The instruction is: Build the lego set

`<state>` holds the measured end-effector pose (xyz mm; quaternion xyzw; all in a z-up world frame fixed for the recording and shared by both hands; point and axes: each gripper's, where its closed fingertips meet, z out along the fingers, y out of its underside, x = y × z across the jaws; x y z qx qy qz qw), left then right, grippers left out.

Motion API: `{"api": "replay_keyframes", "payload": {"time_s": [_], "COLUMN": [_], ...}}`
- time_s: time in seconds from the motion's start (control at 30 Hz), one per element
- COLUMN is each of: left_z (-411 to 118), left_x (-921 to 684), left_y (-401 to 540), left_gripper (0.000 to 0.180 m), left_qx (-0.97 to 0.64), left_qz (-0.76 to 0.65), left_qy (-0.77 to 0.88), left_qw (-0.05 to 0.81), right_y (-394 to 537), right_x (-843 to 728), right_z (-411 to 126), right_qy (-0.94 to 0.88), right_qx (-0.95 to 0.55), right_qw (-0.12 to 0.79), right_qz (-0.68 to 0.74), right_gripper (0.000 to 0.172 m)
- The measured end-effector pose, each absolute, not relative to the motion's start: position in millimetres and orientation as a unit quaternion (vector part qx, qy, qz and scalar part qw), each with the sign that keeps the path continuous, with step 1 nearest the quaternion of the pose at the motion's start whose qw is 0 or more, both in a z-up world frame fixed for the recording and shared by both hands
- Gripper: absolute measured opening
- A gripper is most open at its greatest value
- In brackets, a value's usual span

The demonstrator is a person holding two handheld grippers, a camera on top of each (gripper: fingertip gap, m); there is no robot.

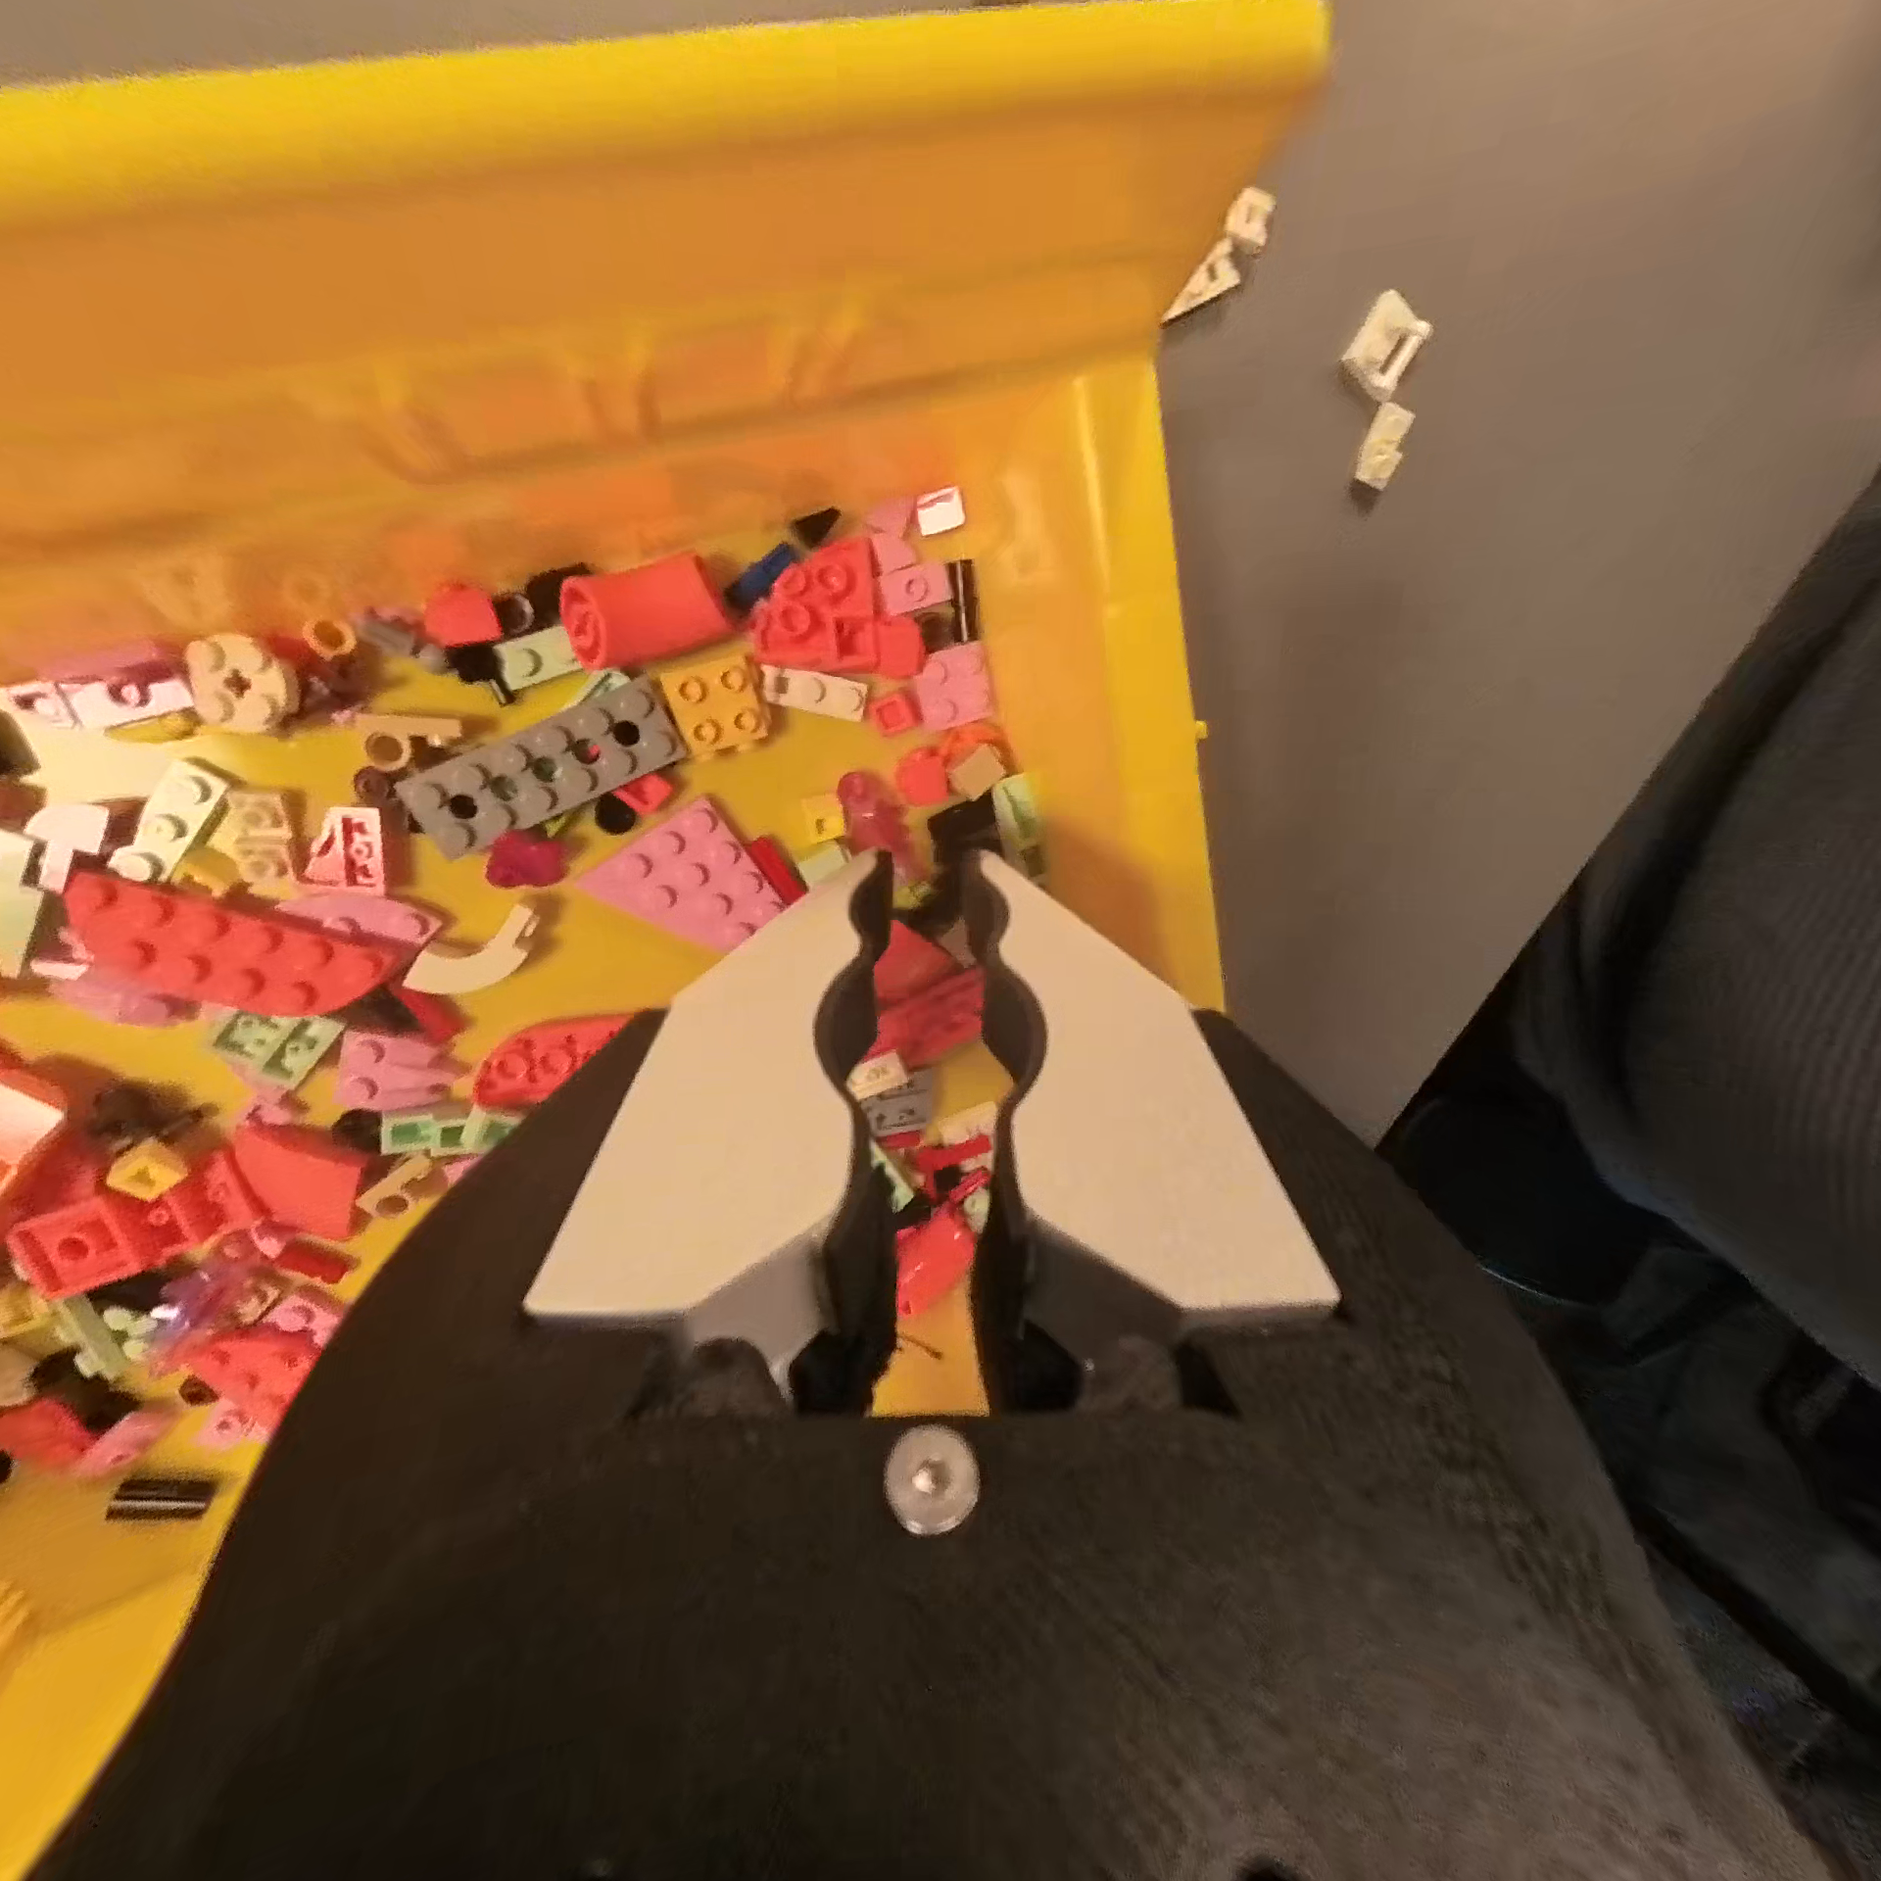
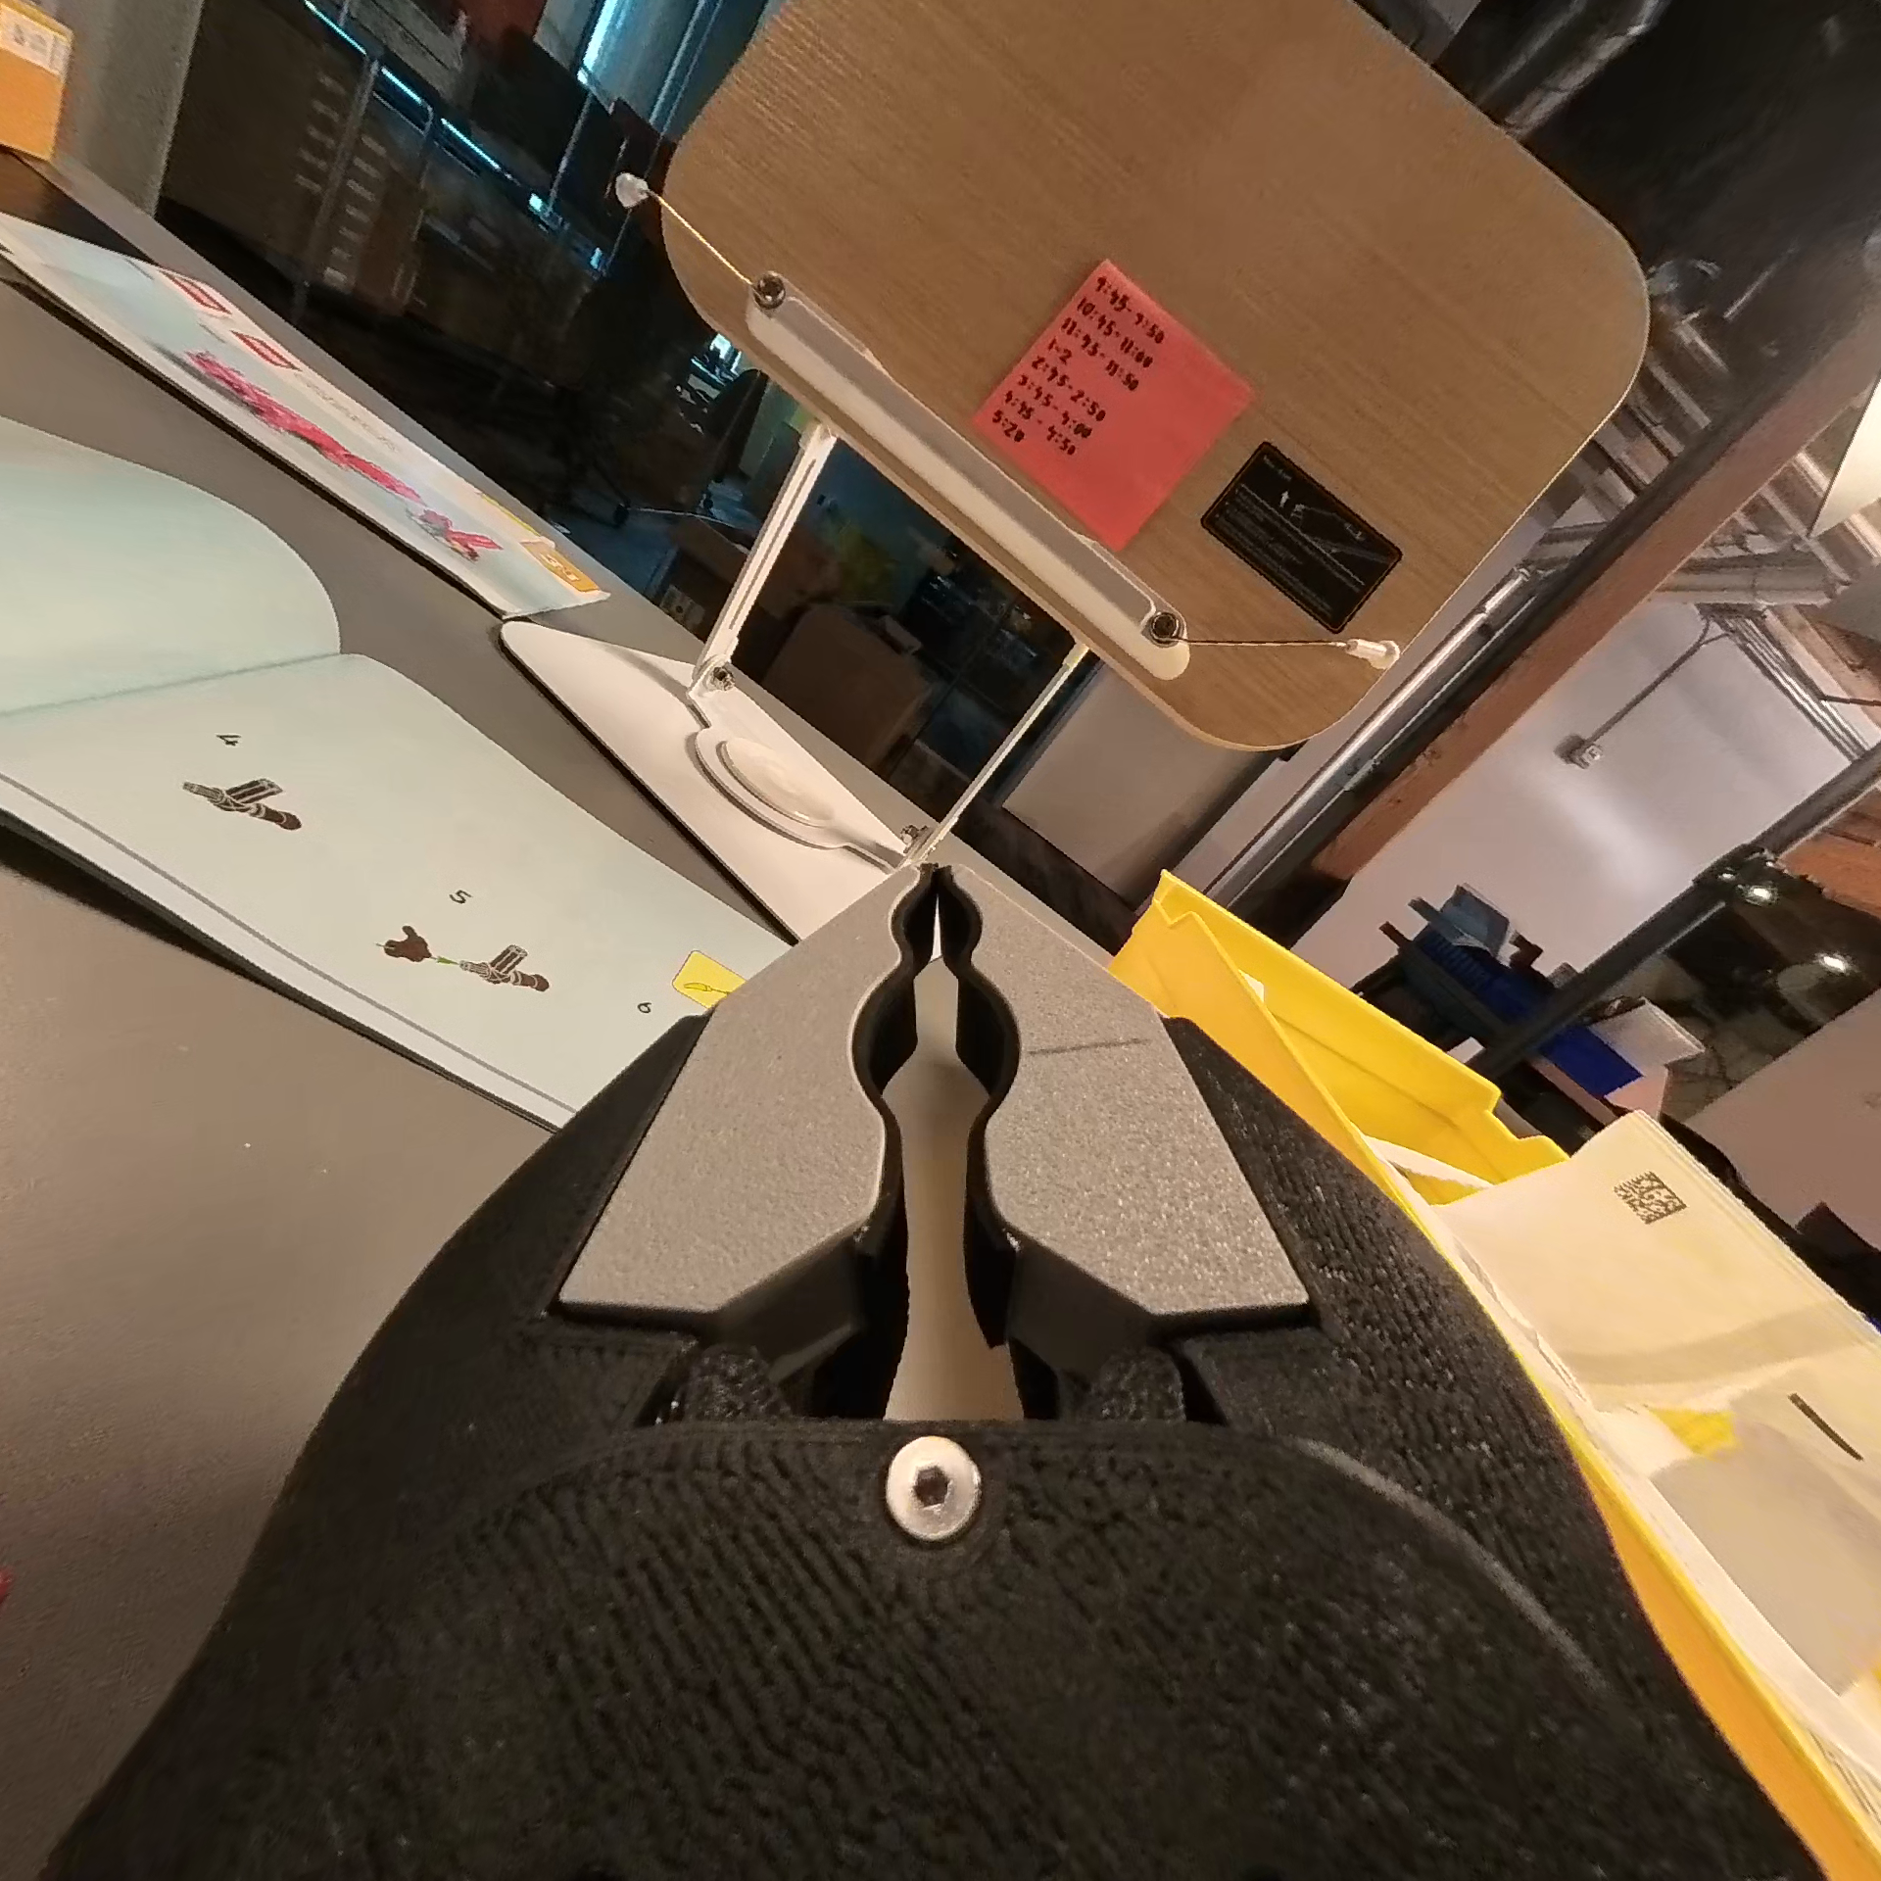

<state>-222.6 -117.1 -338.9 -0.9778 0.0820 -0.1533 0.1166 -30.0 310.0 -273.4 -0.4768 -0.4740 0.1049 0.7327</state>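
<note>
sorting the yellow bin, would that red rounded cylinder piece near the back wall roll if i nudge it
Probably yes. The red cylinder piece lies on its side with its curved face up, so a sideways push may roll it, though the bricks crowded around it should stop it soon. It looks like stiff, light moulded plastic, likely slippery to pinch across the curve.

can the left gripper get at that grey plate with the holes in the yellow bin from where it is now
Probably yes. The left gripper hangs over the open yellow bin, and the grey plate with holes lies on top of the pile, up and left of the fingertips. Nothing covers it, though small bricks crowd its edges.
</note>
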Motion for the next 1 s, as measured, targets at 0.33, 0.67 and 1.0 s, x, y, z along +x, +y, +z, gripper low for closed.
{"api": "replay_keyframes", "payload": {"time_s": [0.33,0.67,1.0], "left_z": [-340,-347,-359], "left_x": [-268,-248,-227], "left_y": [-184,-219,-195], "left_gripper": [0.015,0.009,0.009], "left_qx": [-0.996,-0.98,-0.979], "left_qz": [-0.054,-0.109,-0.153], "left_qy": [0.033,0.022,0.041], "left_qw": [-0.06,-0.162,-0.124], "right_y": [309,310,308], "right_x": [-31,-28,-30], "right_z": [-274,-271,-273], "right_qy": [-0.478,-0.465,-0.473], "right_qx": [-0.475,-0.478,-0.475], "right_qw": [0.731,0.737,0.734], "right_qz": [0.107,0.111,0.112], "right_gripper": [0.0,0.0,0.0]}}
